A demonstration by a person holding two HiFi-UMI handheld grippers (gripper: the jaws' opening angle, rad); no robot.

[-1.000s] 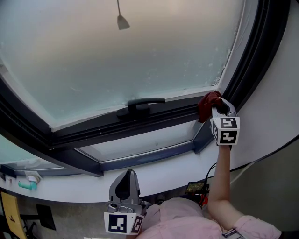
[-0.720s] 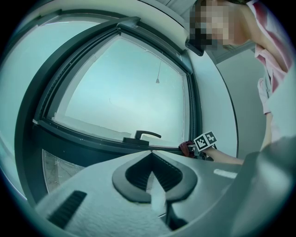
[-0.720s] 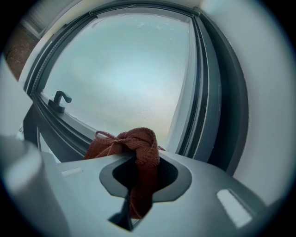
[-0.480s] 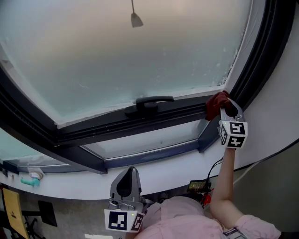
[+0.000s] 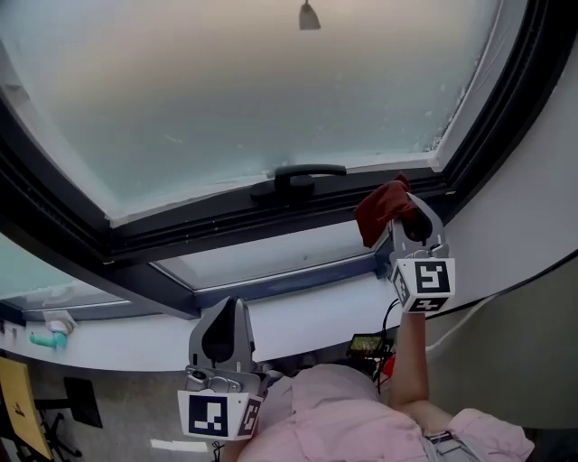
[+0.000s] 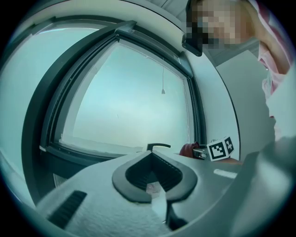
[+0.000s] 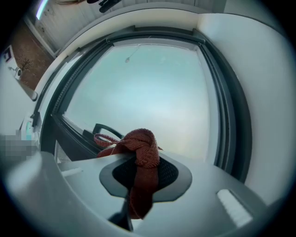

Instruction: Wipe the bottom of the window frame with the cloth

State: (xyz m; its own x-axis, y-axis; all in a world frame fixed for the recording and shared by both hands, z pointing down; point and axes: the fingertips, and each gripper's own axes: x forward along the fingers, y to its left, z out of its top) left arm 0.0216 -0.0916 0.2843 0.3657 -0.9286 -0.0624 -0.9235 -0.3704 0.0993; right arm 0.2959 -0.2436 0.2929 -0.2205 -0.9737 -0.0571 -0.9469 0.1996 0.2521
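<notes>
A dark red cloth (image 5: 383,209) is bunched at the tip of my right gripper (image 5: 400,219), which is shut on it. In the right gripper view the cloth (image 7: 141,155) hangs down between the shut jaws. The cloth sits just off the dark bottom rail of the window frame (image 5: 226,226), to the right of the black handle (image 5: 302,179). My left gripper (image 5: 222,332) is held low near the person's chest, shut and empty, well below the frame. From the left gripper view the handle (image 6: 157,146) and the right gripper's marker cube (image 6: 220,148) show ahead.
Frosted glass (image 5: 253,90) fills the sash, with a pull cord end (image 5: 309,16) hanging in front. A white sill (image 5: 298,320) runs under the frame. A black cable (image 5: 479,307) crosses the wall at right. A teal object (image 5: 43,338) lies at far left.
My right gripper has come away from the frame's right corner, moving left and slightly toward me with the cloth. The left gripper has barely shifted.
</notes>
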